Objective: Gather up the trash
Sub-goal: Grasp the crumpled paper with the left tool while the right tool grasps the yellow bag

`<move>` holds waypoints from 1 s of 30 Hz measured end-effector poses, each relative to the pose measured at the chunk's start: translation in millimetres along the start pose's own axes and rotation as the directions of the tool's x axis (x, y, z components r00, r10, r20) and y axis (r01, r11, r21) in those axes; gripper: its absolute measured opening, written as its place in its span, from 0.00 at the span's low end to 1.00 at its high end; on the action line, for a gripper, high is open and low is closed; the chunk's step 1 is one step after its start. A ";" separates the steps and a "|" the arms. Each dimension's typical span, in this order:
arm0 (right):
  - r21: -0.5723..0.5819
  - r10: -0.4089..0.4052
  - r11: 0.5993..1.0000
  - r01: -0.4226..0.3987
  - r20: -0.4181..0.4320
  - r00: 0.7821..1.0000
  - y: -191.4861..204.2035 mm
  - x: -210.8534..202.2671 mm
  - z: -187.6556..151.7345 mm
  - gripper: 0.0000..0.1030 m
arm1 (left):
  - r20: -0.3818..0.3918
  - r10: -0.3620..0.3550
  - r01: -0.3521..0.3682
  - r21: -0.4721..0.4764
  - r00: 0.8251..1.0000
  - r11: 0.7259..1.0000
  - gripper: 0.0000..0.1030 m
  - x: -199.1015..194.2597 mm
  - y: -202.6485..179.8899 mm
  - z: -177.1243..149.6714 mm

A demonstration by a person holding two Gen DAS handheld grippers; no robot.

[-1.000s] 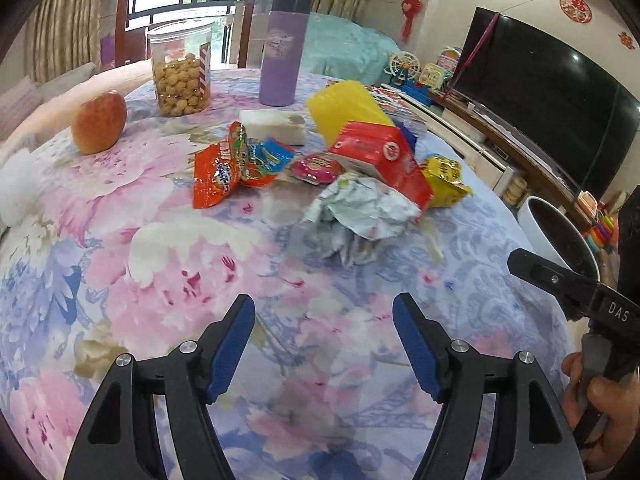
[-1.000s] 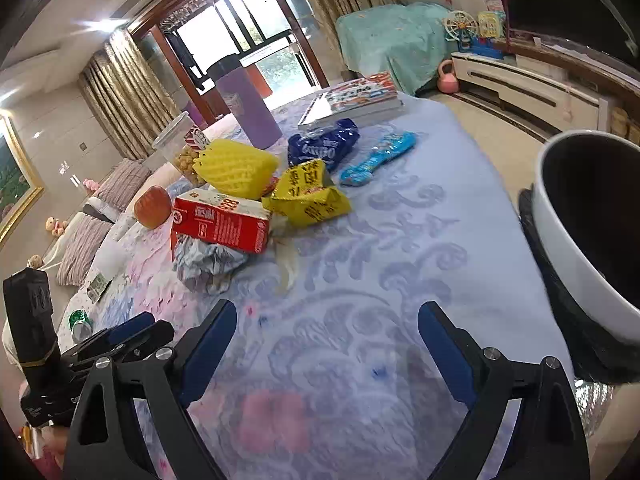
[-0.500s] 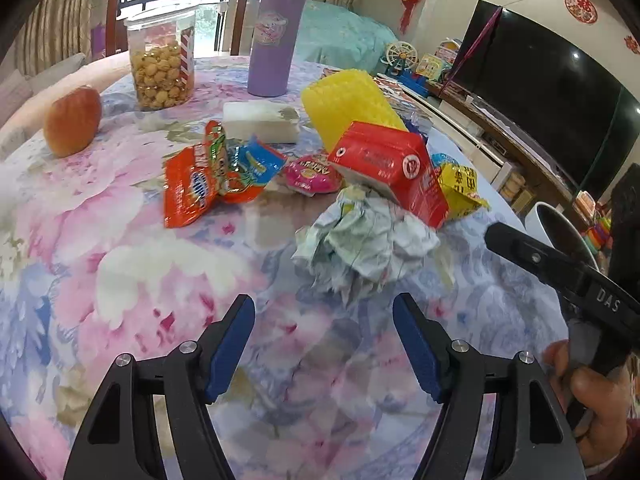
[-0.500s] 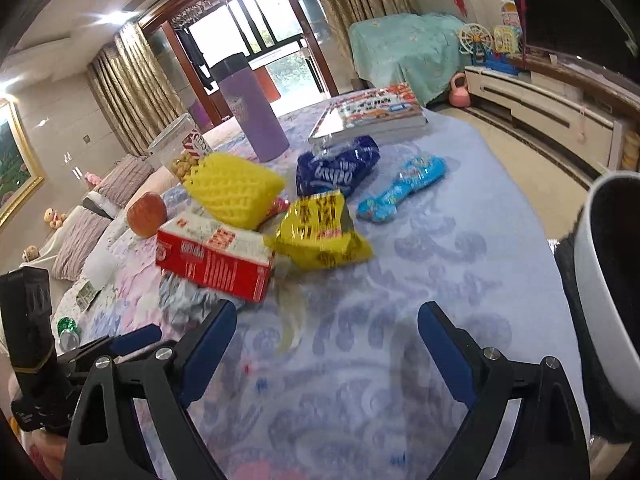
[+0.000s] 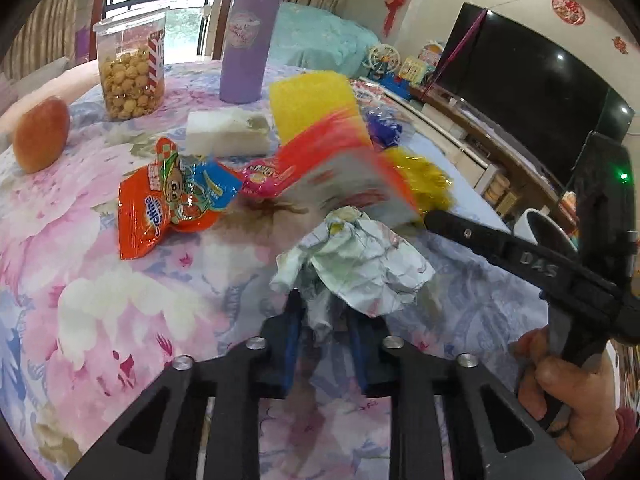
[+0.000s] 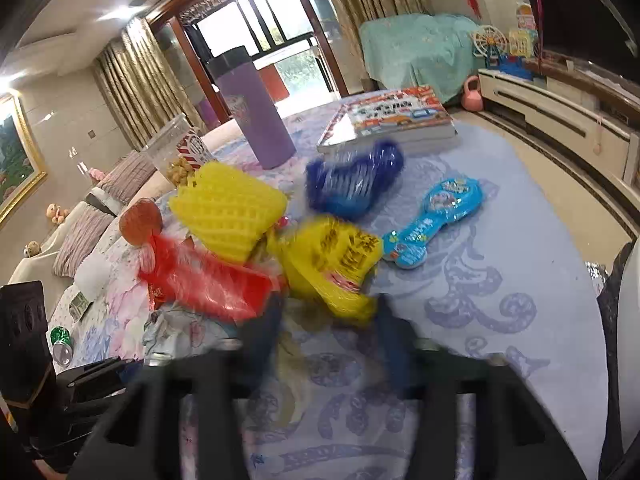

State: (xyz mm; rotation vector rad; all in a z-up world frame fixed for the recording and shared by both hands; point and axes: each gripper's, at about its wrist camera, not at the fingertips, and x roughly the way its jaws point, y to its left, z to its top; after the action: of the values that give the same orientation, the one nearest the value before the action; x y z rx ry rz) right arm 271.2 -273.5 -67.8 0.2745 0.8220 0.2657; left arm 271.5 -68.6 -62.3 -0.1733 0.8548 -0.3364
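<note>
On the round table with the flowery pink-and-blue cloth (image 5: 120,320), things just got going: a second ago both tongs were hanging wide open over bare cloth, short of the pile, and now they've slid in and snapped down. Our left gripper (image 5: 322,308) has just been closing, and its blue pads are now nearly together on the near tail of the crumpled pale-green and white ball of paper (image 5: 360,264). That one looks properly caught, with the rest of the wad bunched up just past the fingertips and still sitting on the cloth. Our right gripper (image 6: 328,312) has just been closing too and is all the way shut. Its own view is smeared, so we honestly can't tell if it nipped anything. The near corner of the crinkly yellow plastic snack packet (image 6: 332,260) sits right at its fingertips, so that's our best guess for what it went after. The red cardboard drink carton (image 6: 208,284) just to the left of those fingers is blurred in both views, so we reckon it got nudged. For the job, that's at least one piece of trash in hand, maybe two, and the sensible next bit is carrying them over to the white bin with the black liner (image 5: 526,224) off the right edge of the table. The other wrappers are still spread out further back, so plenty left.
</note>
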 end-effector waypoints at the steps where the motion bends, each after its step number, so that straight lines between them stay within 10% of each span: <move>1: 0.007 0.002 1.000 -0.002 0.002 1.000 -1.5 -1.0 -0.6 0.07 | 0.009 -0.008 0.008 0.000 1.000 1.000 0.14 -1.1 0.9 0.1; 9: -0.005 0.013 1.000 -0.013 0.034 0.999 0.2 -19.9 -6.2 0.03 | 0.050 0.004 -0.004 0.003 0.999 1.000 0.11 -19.4 5.2 -10.2; 16: -0.069 -0.001 0.998 0.003 0.025 1.000 9.3 -15.2 4.3 0.36 | 0.062 0.012 -0.012 0.002 0.998 1.000 0.11 -41.9 6.9 -23.2; 22: -0.146 0.006 0.989 -0.009 -0.024 1.000 21.5 11.3 19.4 0.32 | 0.059 0.023 -0.022 -0.009 0.998 1.000 0.11 -51.0 10.2 -26.7; 24: -0.169 0.010 0.986 -0.014 -0.024 1.000 26.3 13.3 19.3 0.10 | 0.058 0.022 -0.022 -0.008 0.998 1.000 0.11 -52.8 9.6 -27.3; 30: -0.119 0.048 0.992 -0.044 0.026 0.999 22.1 -15.8 9.2 0.09 | 0.057 -0.003 0.003 0.013 0.998 1.000 0.11 -55.1 -2.9 -28.4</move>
State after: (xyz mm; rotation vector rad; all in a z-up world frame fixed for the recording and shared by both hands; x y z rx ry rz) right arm 265.0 -259.5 -43.6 0.1859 0.7695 0.3517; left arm 215.7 -51.9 -40.7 -0.1715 0.7962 -0.3381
